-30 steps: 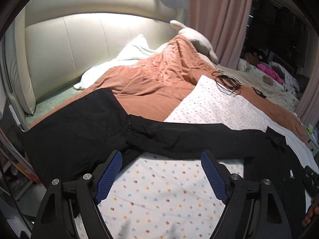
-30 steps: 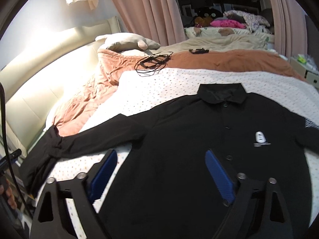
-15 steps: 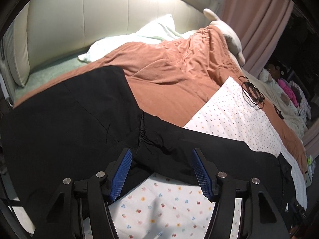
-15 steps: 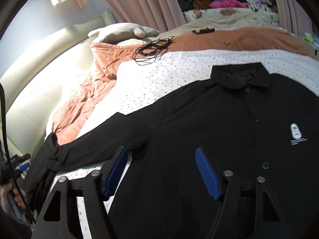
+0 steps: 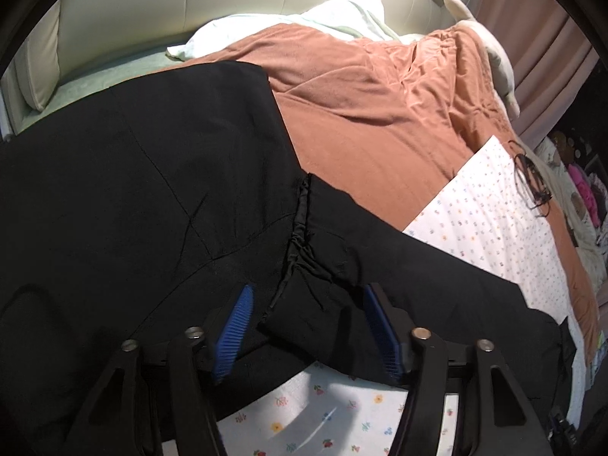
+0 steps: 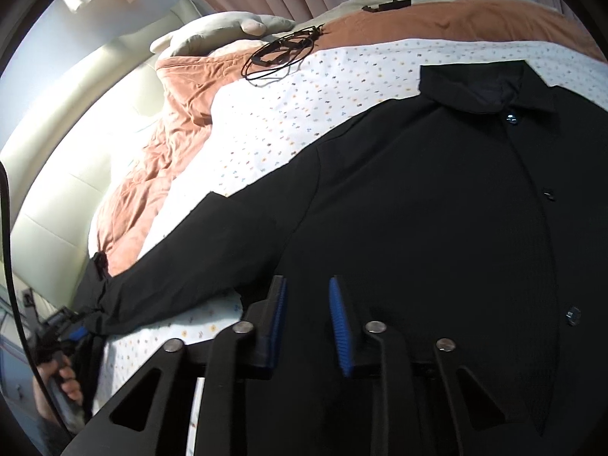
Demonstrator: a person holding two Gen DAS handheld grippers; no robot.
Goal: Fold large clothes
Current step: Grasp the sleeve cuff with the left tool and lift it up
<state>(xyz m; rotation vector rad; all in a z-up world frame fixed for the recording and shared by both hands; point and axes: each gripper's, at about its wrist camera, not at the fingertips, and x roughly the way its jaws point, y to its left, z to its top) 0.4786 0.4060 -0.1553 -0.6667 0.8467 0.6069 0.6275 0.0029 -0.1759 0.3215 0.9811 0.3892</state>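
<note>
A large black button-up shirt [image 6: 437,197] lies face up on a white dotted sheet [image 6: 304,87], collar toward the far side. Its long sleeve [image 5: 437,277] runs to a gathered cuff [image 5: 300,243]. My left gripper [image 5: 306,323] is open, its blue pads on either side of the sleeve just behind the cuff. My right gripper [image 6: 307,315] has its jaws narrowed but still apart, low over the shirt's side near the armpit. I cannot tell whether fabric is between them. The left gripper also shows in the right wrist view [image 6: 72,332].
An orange quilt [image 5: 372,106] covers the bed beyond the sheet. A second black cloth [image 5: 133,190] lies under the cuff at the left. A coiled black cable [image 6: 281,53] sits on the sheet. Cream headboard [image 5: 190,3], pillows and pink curtains stand behind.
My left gripper has moved forward and down onto the sleeve cuff and narrowed a little. My right gripper has dropped toward the shirt's side and its jaws have closed much of the way.
</note>
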